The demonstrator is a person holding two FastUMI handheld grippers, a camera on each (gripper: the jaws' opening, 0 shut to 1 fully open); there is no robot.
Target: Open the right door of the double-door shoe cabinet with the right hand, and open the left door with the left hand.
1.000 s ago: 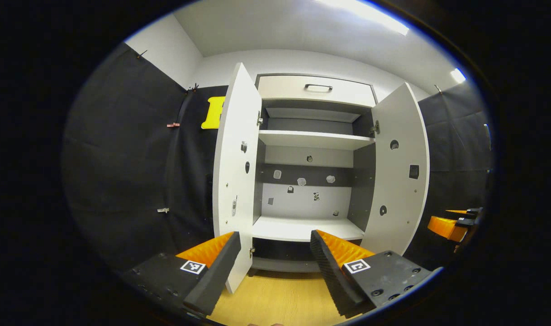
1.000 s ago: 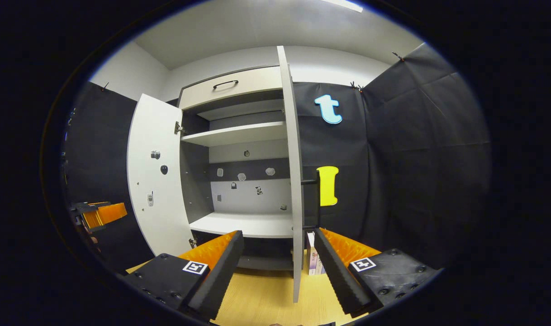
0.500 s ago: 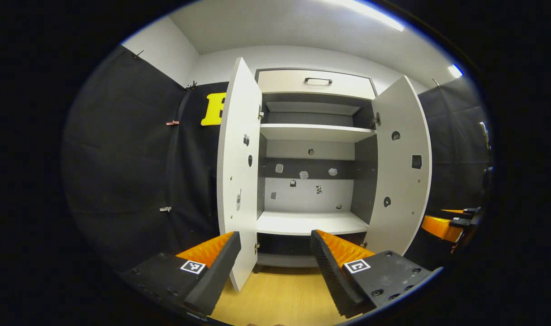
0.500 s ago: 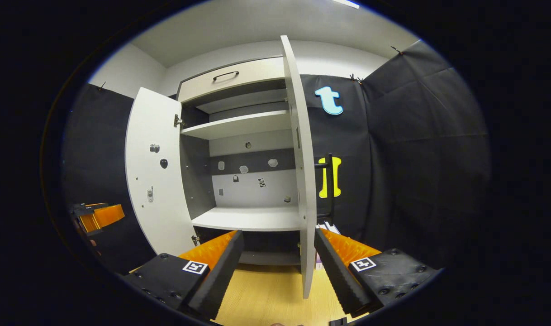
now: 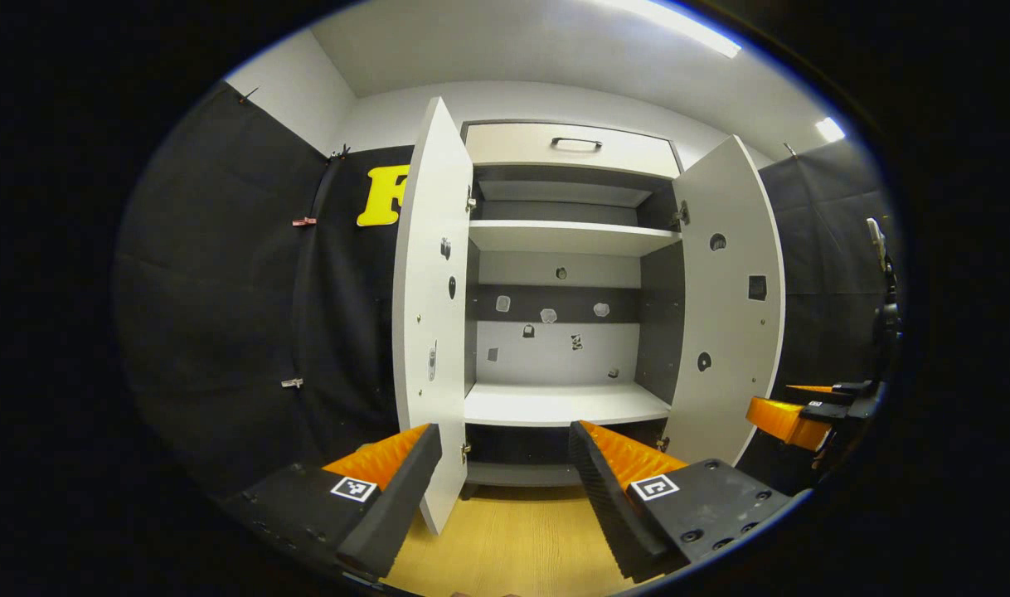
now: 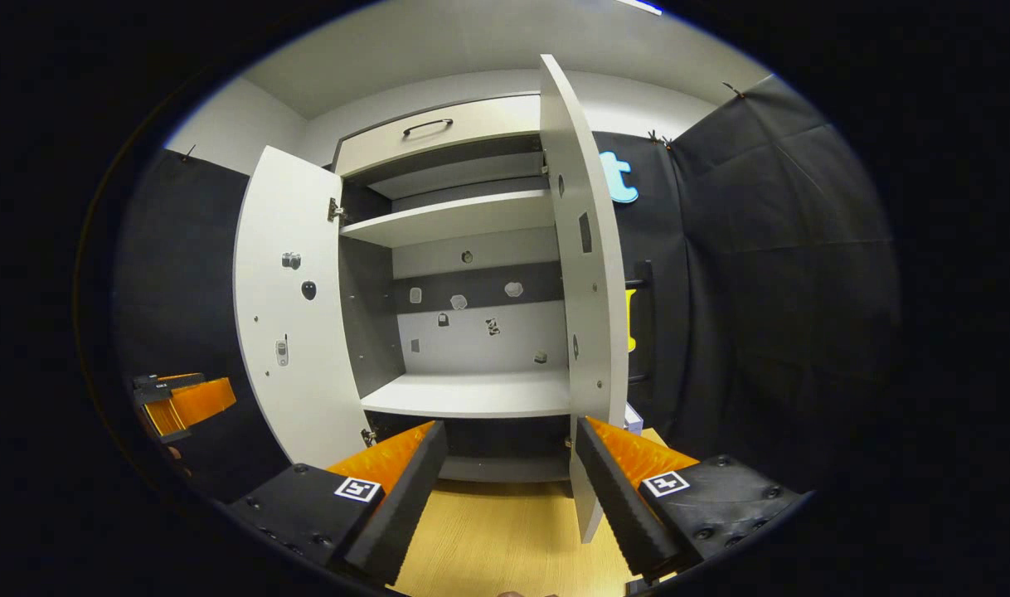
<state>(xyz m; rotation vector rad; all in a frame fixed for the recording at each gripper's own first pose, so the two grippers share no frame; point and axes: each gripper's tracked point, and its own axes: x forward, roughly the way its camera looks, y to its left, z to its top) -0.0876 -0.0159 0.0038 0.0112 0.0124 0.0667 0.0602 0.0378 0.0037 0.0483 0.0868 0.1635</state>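
While both white panel doors stand swung wide on the white double-door shoe cabinet point(image 5: 567, 249), the left gripper point(image 5: 505, 481) and right gripper point(image 6: 512, 481) hang spread and empty just before it, touching nothing.

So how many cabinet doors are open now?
2. The left door stands swung out on the left, the right door swung out on the right. Neither gripper touches one.

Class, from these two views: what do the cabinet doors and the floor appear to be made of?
Left door and right door: probably laminated board, matte pale grey; flat faces, thin square edges, small fitting holes. Floor: wood or wood-look laminate, warm yellow with faint straight grain lines; which of the two cannot be told.
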